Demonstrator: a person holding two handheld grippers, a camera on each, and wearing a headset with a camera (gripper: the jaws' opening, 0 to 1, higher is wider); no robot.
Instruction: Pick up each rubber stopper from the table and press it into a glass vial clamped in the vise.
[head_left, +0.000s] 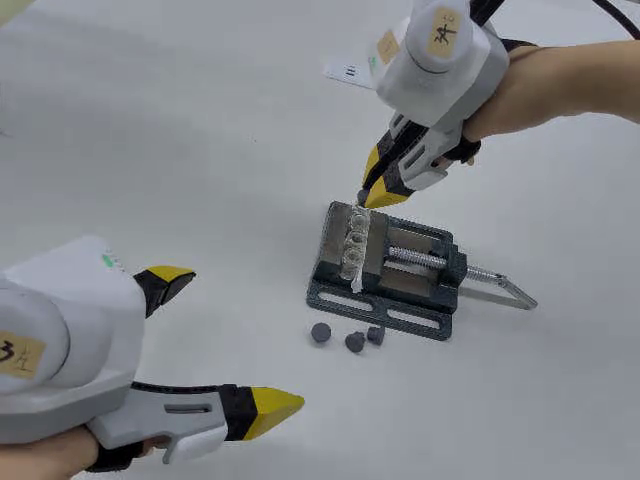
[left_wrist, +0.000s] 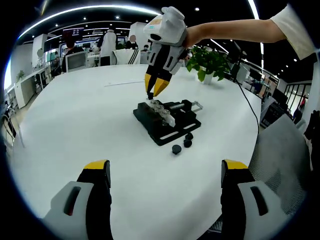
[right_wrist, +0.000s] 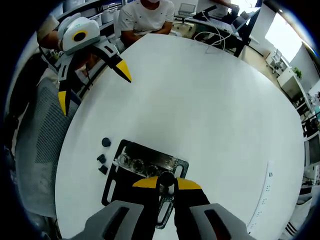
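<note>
The left gripper (head_left: 242, 337) is hovering, jaws wide apart. Three stoppers (head_left: 354, 342) are lying just beside the vise (head_left: 430, 300). Beyond, the right gripper (head_left: 368, 199) is clamping a fourth over the end vial (head_left: 359, 217). Light, soft rubber is probably wanting a side pinch; the glass is fragile.

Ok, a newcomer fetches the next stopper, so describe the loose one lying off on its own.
On the white table sits a dark vise clamping clear vials. Three dark rubber stoppers lie beside its base, on the side nearer the person in the head view. Take the leftmost stopper there: it sits apart, while the other two nearly touch.
</note>
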